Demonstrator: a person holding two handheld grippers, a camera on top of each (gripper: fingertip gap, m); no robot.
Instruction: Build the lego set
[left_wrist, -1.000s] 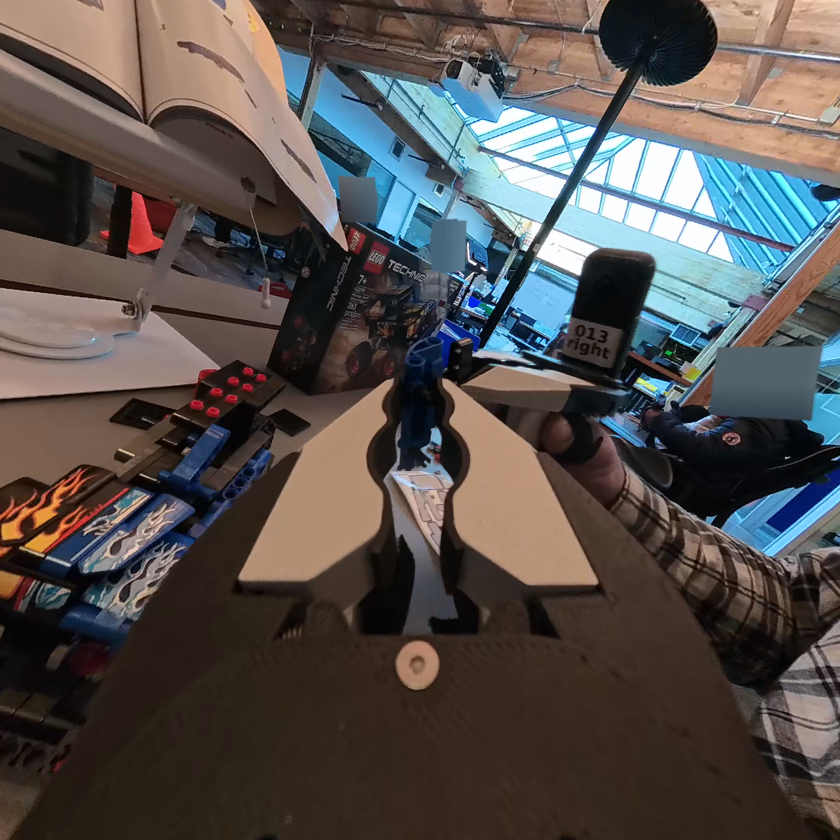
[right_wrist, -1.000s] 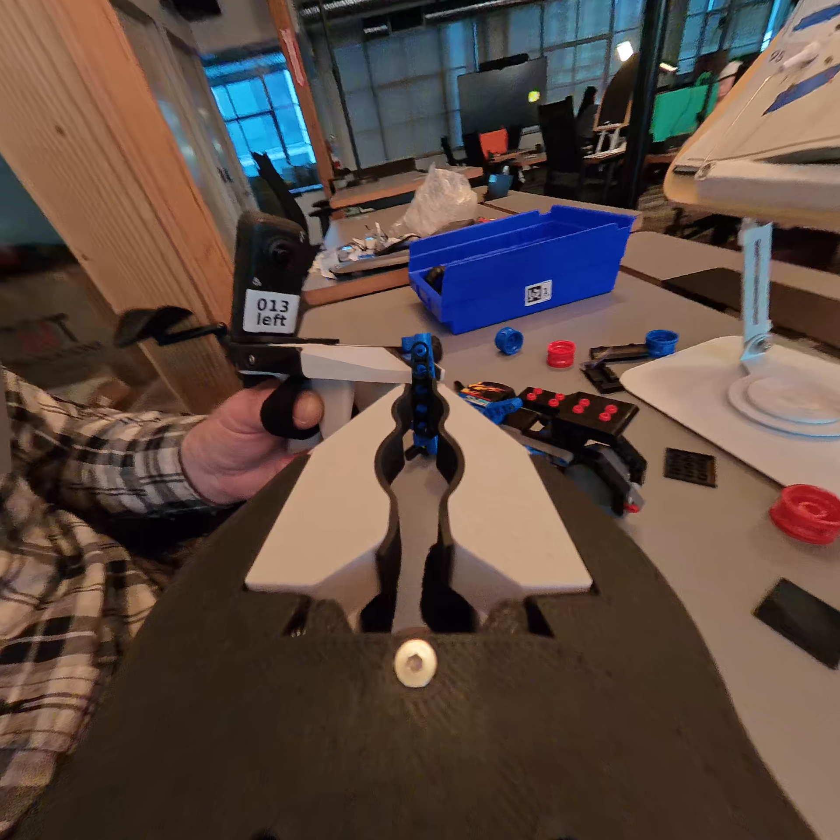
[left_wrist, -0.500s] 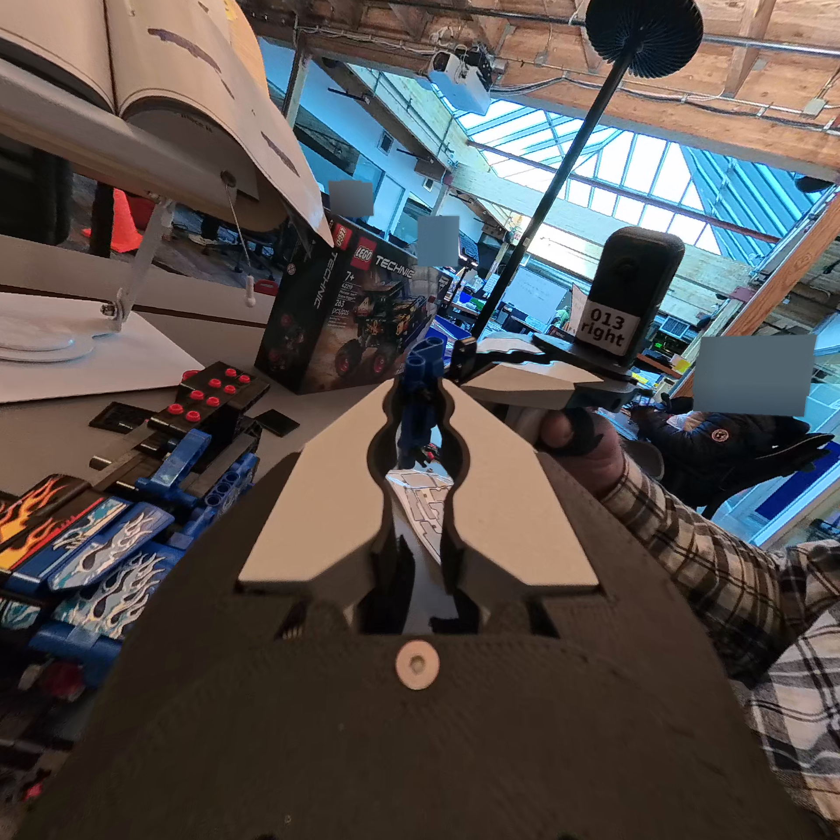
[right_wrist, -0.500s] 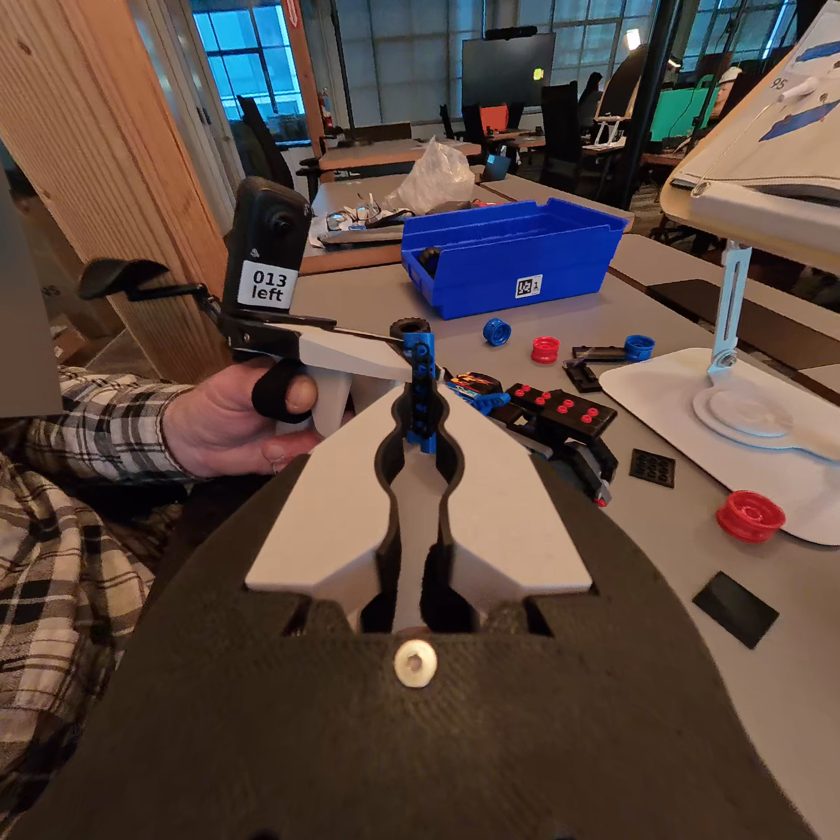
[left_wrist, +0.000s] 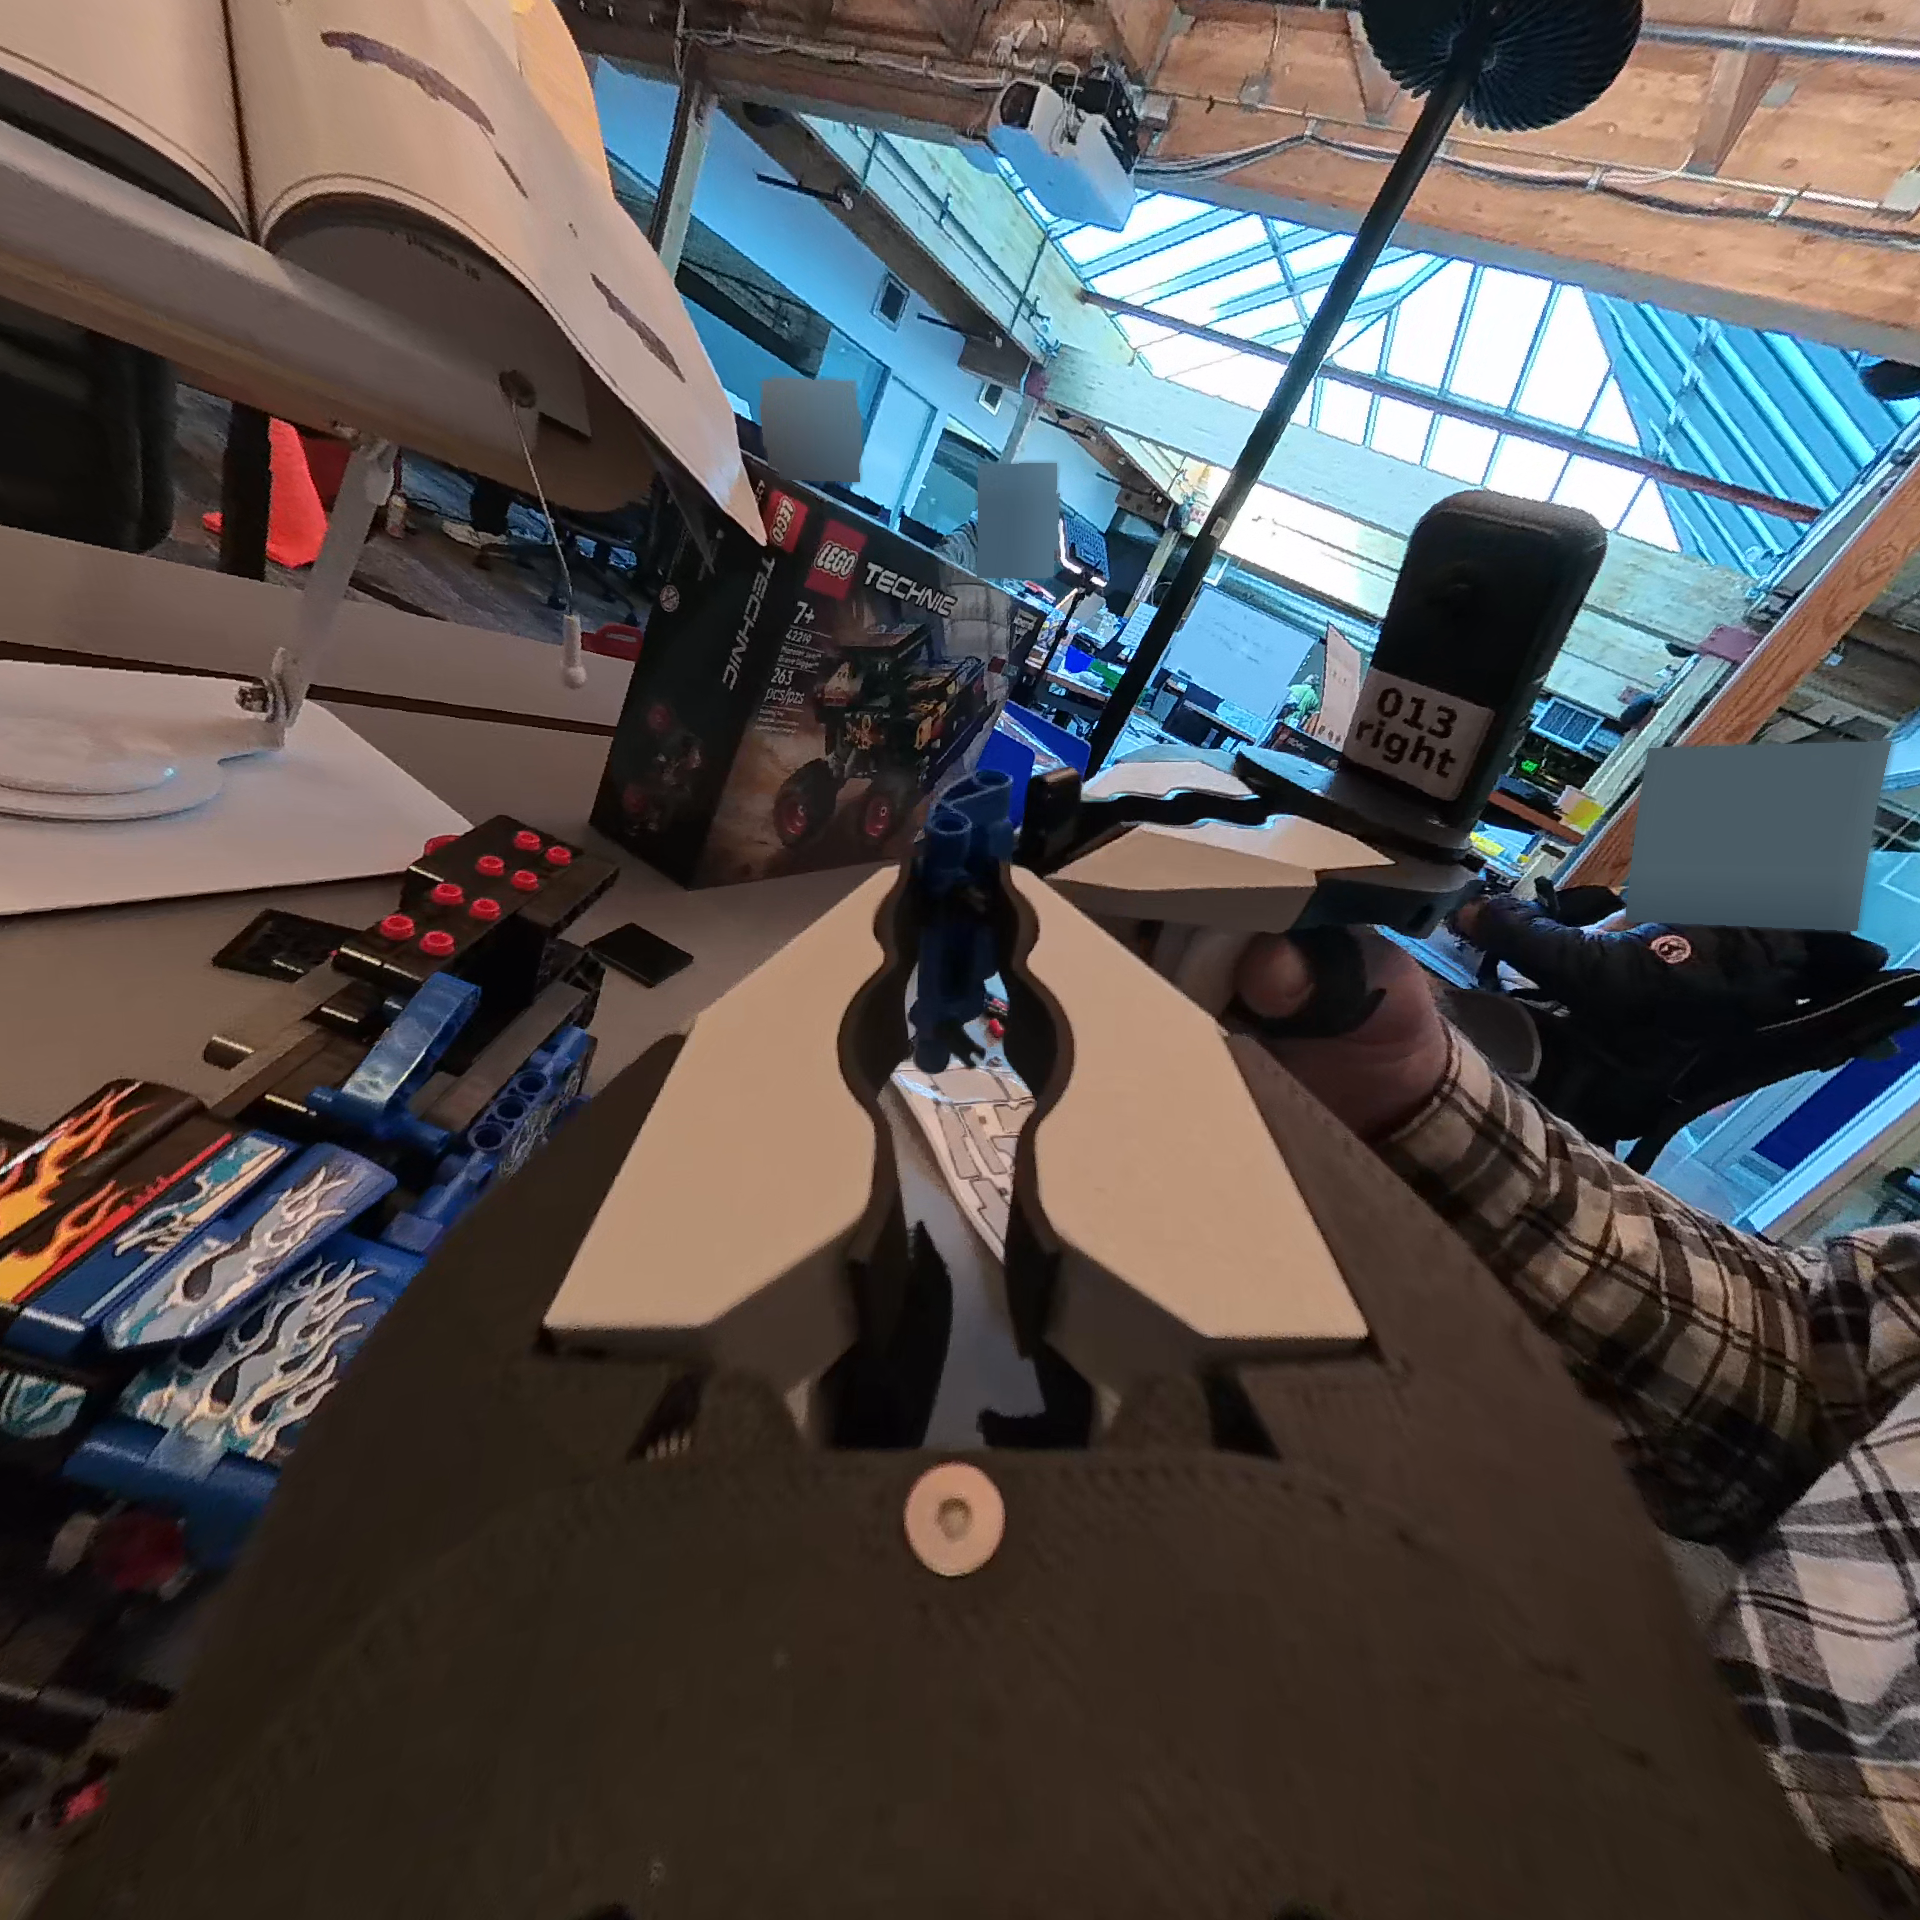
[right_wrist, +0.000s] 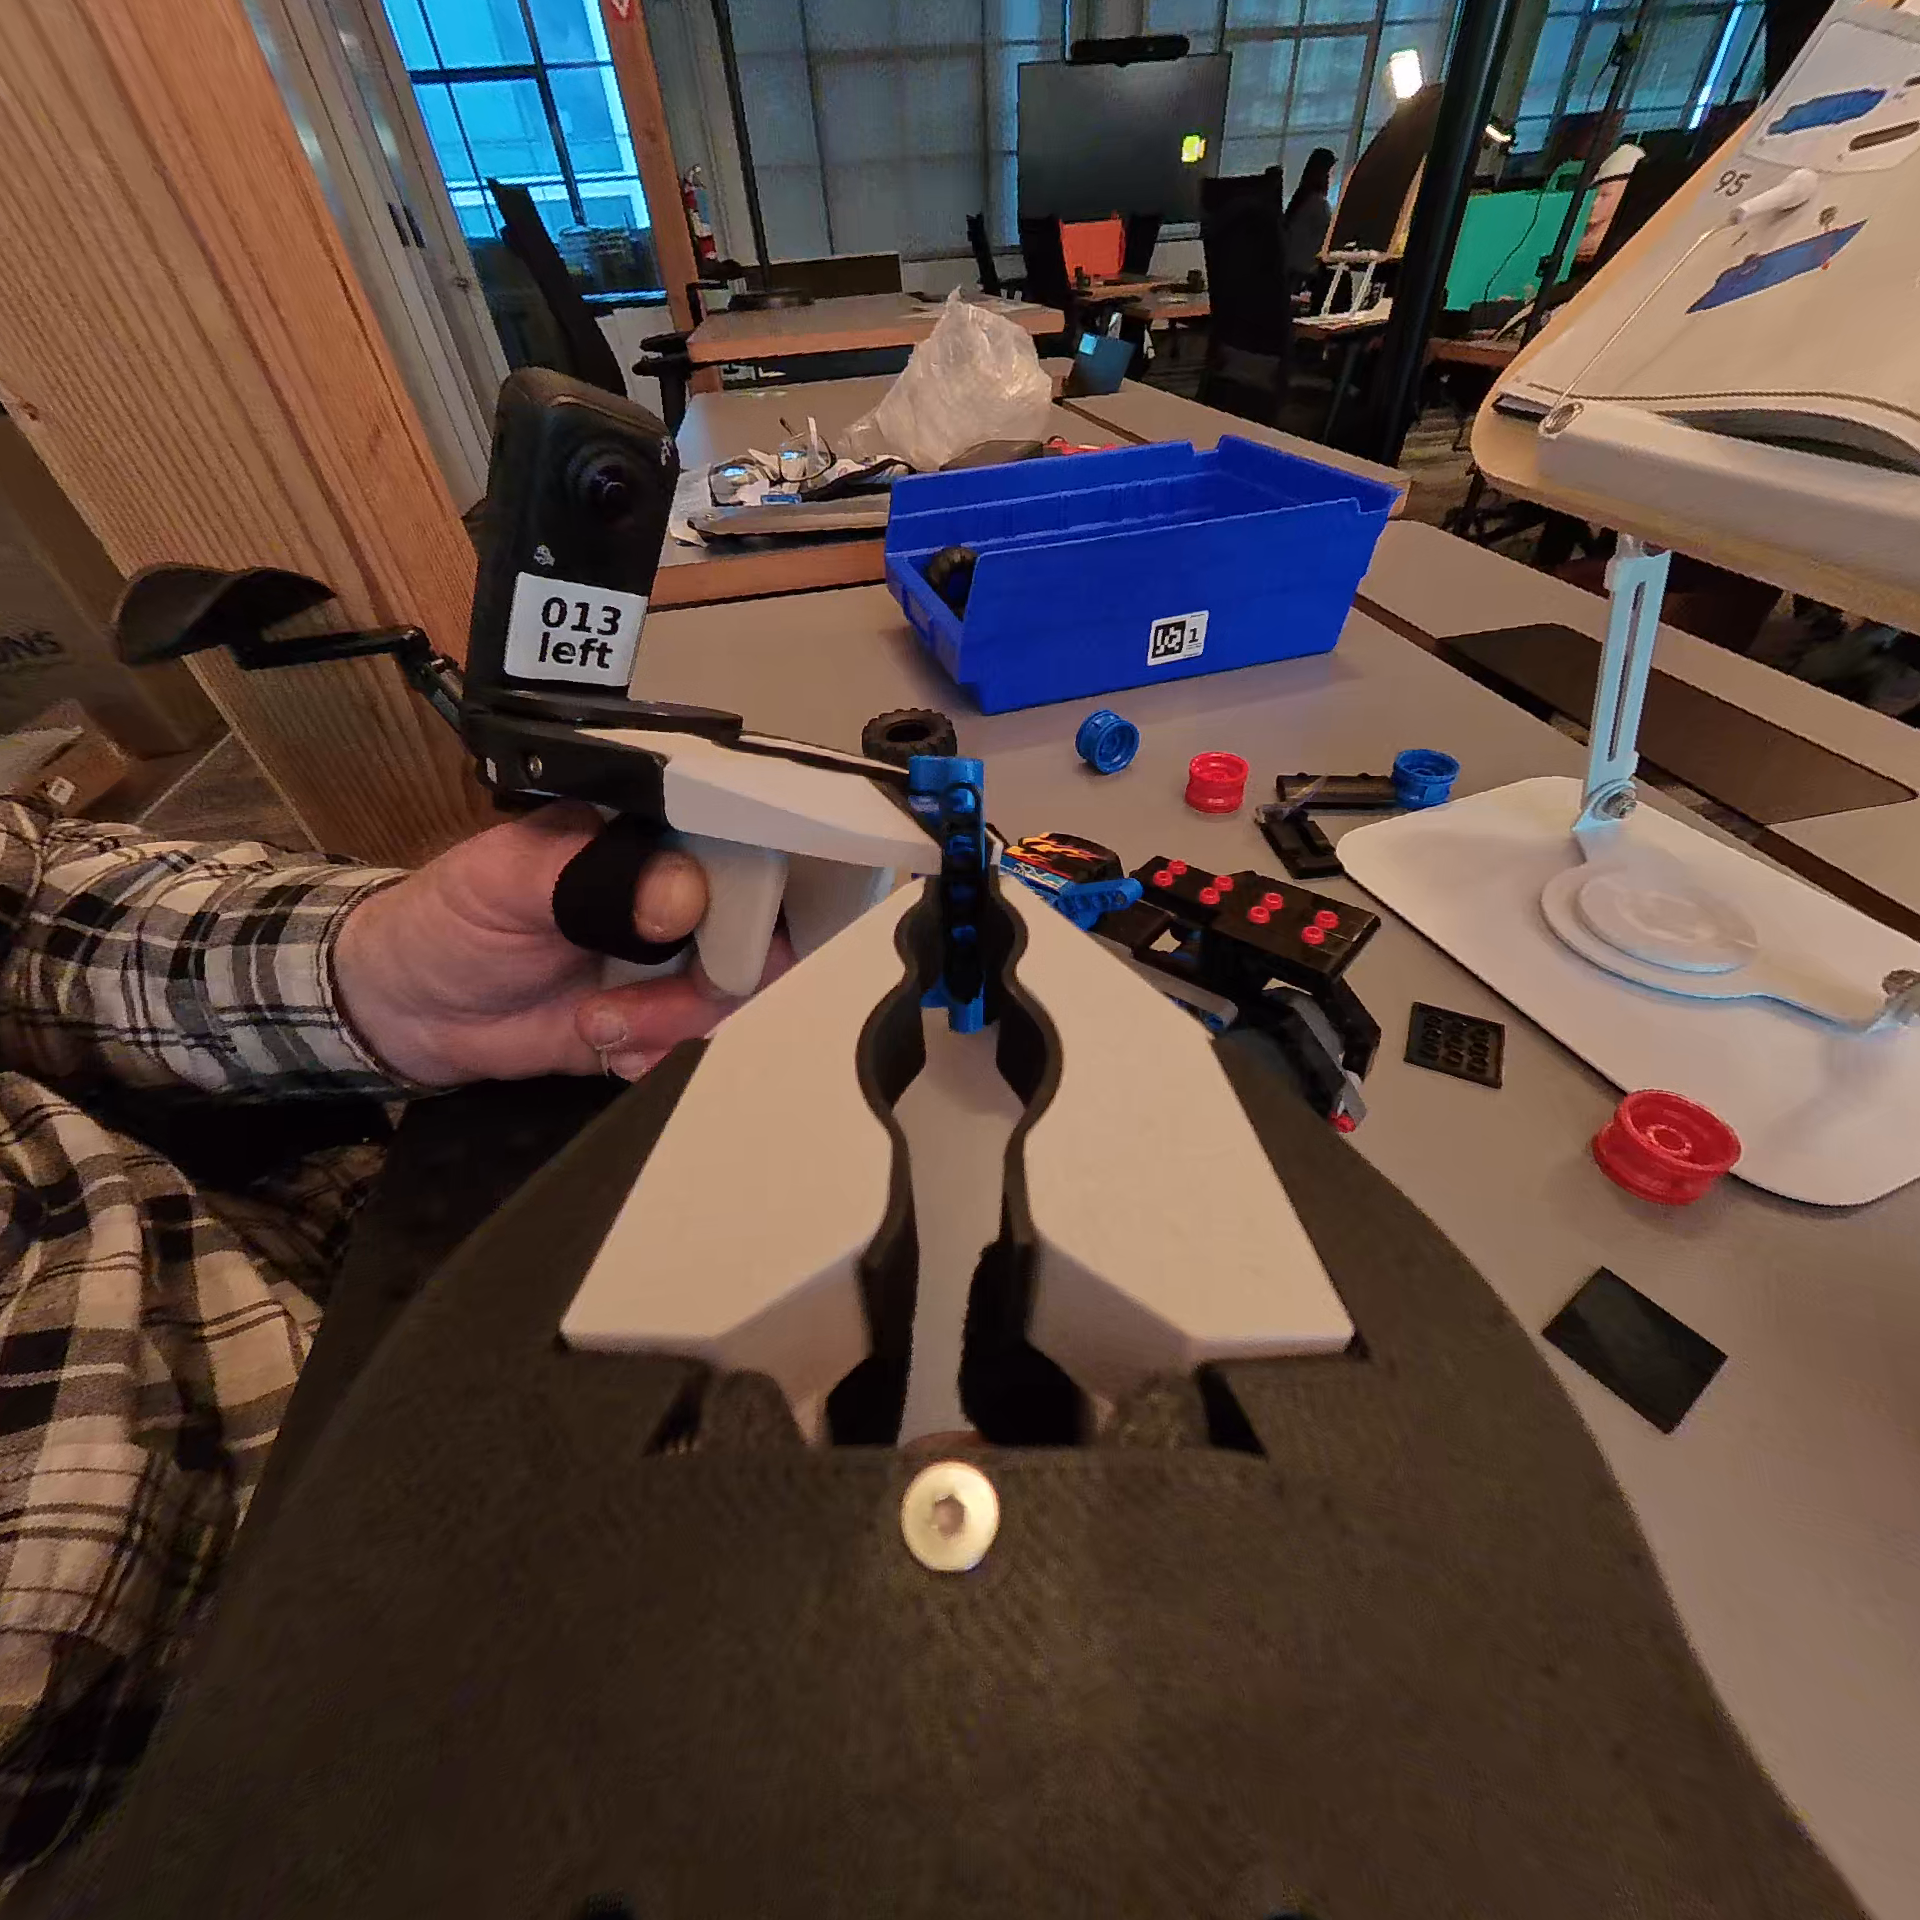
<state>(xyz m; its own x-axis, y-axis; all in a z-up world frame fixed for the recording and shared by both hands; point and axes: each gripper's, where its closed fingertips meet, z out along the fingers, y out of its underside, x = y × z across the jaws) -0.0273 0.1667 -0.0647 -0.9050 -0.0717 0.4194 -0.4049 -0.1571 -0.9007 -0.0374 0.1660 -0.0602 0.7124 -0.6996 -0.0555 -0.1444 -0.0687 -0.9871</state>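
Observation:
A small blue Lego piece (left_wrist: 961, 935) with black pins is held in the air between both grippers. My left gripper (left_wrist: 958, 883) is shut on it. My right gripper (right_wrist: 961, 888) is shut on the same blue piece (right_wrist: 956, 831), which stands upright between its fingers. In the left wrist view the right gripper (left_wrist: 1060, 831) comes in from the right and meets the piece. In the right wrist view the left gripper (right_wrist: 914, 831) comes in from the left. The partly built truck (right_wrist: 1236, 935), black with red studs and flame panels, lies on the table; it also shows in the left wrist view (left_wrist: 312, 1143).
A blue bin (right_wrist: 1132, 561) stands at the back. Loose wheels lie around: a black tyre (right_wrist: 909, 736), a blue one (right_wrist: 1107, 740), red ones (right_wrist: 1216, 779) (right_wrist: 1662, 1143). Black plates (right_wrist: 1455, 1044) lie near the white book stand (right_wrist: 1662, 935). The Lego box (left_wrist: 810, 707) stands behind the truck. Less than 4 cm separates the two grippers' tips.
Both grippers stay shut on the blue piece. The pair has shifted a little together, and the right wrist view now looks further down onto the table.

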